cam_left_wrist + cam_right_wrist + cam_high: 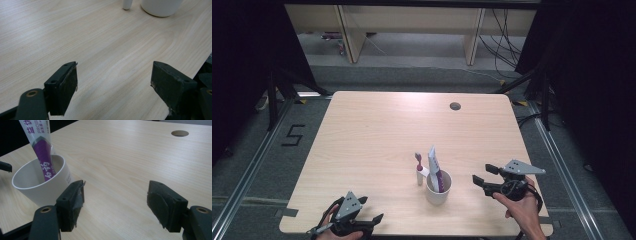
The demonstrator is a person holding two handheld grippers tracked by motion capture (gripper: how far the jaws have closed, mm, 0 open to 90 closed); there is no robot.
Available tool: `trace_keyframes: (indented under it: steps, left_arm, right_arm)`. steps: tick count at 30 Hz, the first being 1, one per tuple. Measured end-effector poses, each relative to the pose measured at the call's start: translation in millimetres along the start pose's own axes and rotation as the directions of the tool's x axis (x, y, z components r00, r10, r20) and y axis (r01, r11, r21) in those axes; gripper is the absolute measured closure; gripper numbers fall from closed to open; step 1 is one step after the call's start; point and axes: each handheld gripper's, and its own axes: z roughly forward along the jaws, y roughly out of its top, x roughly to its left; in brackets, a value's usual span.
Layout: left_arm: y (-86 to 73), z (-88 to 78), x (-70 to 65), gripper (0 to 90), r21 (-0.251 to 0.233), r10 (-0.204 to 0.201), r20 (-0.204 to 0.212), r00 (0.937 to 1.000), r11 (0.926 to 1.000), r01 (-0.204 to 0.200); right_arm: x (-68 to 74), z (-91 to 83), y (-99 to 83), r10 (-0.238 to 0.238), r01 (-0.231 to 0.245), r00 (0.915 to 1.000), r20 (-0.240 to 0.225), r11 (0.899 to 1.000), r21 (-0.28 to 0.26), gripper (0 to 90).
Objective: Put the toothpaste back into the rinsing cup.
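White cup holds purple tube, label partly legible "PROB" | left gripper, right gripper: fingers wide, empty

Toothpaste tube stands in cup, toothbrush beside.

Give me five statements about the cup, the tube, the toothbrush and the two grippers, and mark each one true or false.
1. The tube stands in the cup. True.
2. The toothbrush lies flat on the table. False: it stands upright beside the cup.
3. The right gripper is open and holds nothing. True.
4. The left gripper grips the cup. False: its jaws are open over bare table, apart from the cup.
5. The cup lies tipped over. False: it stands upright.
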Motion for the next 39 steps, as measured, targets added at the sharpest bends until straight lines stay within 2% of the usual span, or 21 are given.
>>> trace_keyframes:
  steps: [1, 2, 5, 6, 7, 8, 9, 11, 12, 13, 14, 15, 16, 17, 18, 19, 20, 23, 30, 31, 39]
  left_arm:
    - [-0.2, 0.2, 0.1, 21.1, 0.001, 0.0, -0.003, 1.0, 1.0, 0.0]
    - [-0.5, 0.5, 0.7, 21.1, 0.003, 0.001, -0.004, 1.0, 1.0, -0.001]
    - [-1.2, 2.4, -0.4, 21.1, -0.015, -0.022, -0.003, 0.9997, 0.9996, 0.022]
    - [-1.1, 1.7, -0.3, 21.1, -0.009, -0.016, -0.003, 0.9999, 0.9998, 0.016]
    - [-0.4, 0.2, 1.0, 21.1, 0.009, 0.008, -0.012, 0.9999, 0.9999, -0.008]
    - [0.0, 1.1, -1.0, 21.1, -0.013, -0.012, -0.005, 0.9999, 0.9998, 0.012]
    - [0.3, 0.0, 0.0, 21.2, 0.0, 0.005, -0.004, 1.0, 1.0, -0.005]
    - [-0.1, -0.1, -0.3, 21.2, -0.001, 0.004, -0.004, 1.0, 1.0, -0.004]
    - [-0.6, -0.4, 0.2, 21.2, 0.003, 0.006, -0.004, 1.0, 1.0, -0.006]
    - [-0.9, -0.2, 0.3, 21.2, 0.002, 0.005, -0.006, 1.0, 1.0, -0.005]
    - [-1.4, 1.9, -0.9, 21.2, -0.022, -0.017, -0.002, 0.9998, 0.9996, 0.017]
    - [-1.3, 1.4, -0.1, 21.2, -0.009, -0.009, -0.007, 0.9999, 0.9999, 0.009]
    - [-1.3, 1.6, -0.8, 21.2, -0.015, -0.018, -0.005, 0.9998, 0.9997, 0.018]
    - [-1.3, 1.6, -0.7, 21.2, -0.015, -0.018, -0.005, 0.9998, 0.9997, 0.018]
    - [-1.6, 2.0, -0.7, 21.2, -0.021, -0.018, -0.003, 0.9998, 0.9996, 0.018]
    - [-1.7, 1.7, -0.7, 21.2, -0.02, -0.017, -0.001, 0.9999, 0.9997, 0.017]
    - [-1.9, 1.3, -0.4, 21.2, -0.019, -0.014, -0.002, 0.9999, 0.9997, 0.014]
    - [-2.5, -0.6, -0.5, 21.2, -0.011, -0.014, -0.01, 0.9998, 0.9998, 0.014]
    - [-3.2, -1.0, 0.9, 21.3, -0.012, -0.004, -0.015, 0.9999, 0.9999, 0.004]
    - [-3.0, -0.6, -0.5, 21.3, -0.025, -0.02, -0.008, 0.9998, 0.9995, 0.02]
    - [-3.2, -0.4, -0.5, 21.3, -0.02, -0.016, -0.008, 0.9998, 0.9997, 0.016]
  right_arm:
    - [-1.1, -0.3, -0.6, -0.005, 0.005, 1.0, -0.001, 1.0, 0.002, 30.9]
    - [1.5, -0.5, -1.6, 0.044, -0.044, 0.999, -0.011, 0.999, 0.008, 30.6]
    - [-2.5, -1.1, -4.0, 0.024, -0.024, 0.9997, -0.003, 1.0, 0.007, 30.2]
    - [-4.8, -2.2, -4.8, 0.003, -0.003, 0.9999, 0.011, 1.0, 0.021, 29.7]
    - [-2.2, -2.1, -5.9, 0.045, -0.046, 0.9989, 0.006, 0.999, 0.027, 29.4]
    - [-5.1, -1.5, -6.5, 0.009, -0.009, 0.9998, 0.018, 1.0, 0.013, 29.1]
    - [-3.1, -2.1, -7.7, 0.034, -0.035, 0.9993, 0.016, 0.999, 0.029, 28.9]
    - [-5.0, -3.3, -8.5, 0.004, -0.004, 0.9996, 0.026, 1.0, 0.016, 28.7]
    - [-2.2, -4.6, -9.3, 0.048, -0.048, 0.9987, 0.017, 0.998, 0.033, 28.4]
    - [-4.9, -6.0, -9.7, 0.012, -0.012, 0.9996, 0.025, 1.0, 0.028, 28.2]
    - [-2.5, -7.1, -10.5, 0.046, -0.047, 0.9987, 0.022, 0.998, 0.044, 28.2]
    - [-4.6, -7.0, -11.1, 0.018, -0.019, 0.9994, 0.028, 0.999, 0.031, 28.0]
    - [-2.6, -8.4, -11.9, 0.045, -0.046, 0.9985, 0.031, 0.998, 0.039, 27.8]
    - [-5.6, -8.9, -12.3, 0.002, -0.003, 0.9991, 0.042, 1.0, 0.02, 27.9]
    - [-4.7, -10.3, -13.2, 0.017, -0.018, 0.999, 0.042, 1.0, 0.025, 27.6]
    - [-7.2, -11.1, -13.4, -0.013, 0.012, 0.9984, 0.054, 1.0, 0.019, 27.4]
    - [-5.6, -11.9, -14.7, 0.02, -0.021, 0.9985, 0.05, 0.999, 0.024, 27.3]
    - [-5.9, -13.6, -18.5, 0.028, -0.029, 0.9985, 0.048, 0.999, 0.022, 27.3]
    - [-4.7, -19.4, -21.4, -0.018, 0.016, 0.998, 0.062, 0.999, 0.034, 26.8]
    - [-1.7, -19.7, -22.5, 0.019, -0.021, 0.9981, 0.058, 0.999, 0.037, 26.6]
    - [-0.5, -23.7, -31.1, 0.0, -0.003, 0.9977, 0.068, 0.999, 0.042, 20.9]
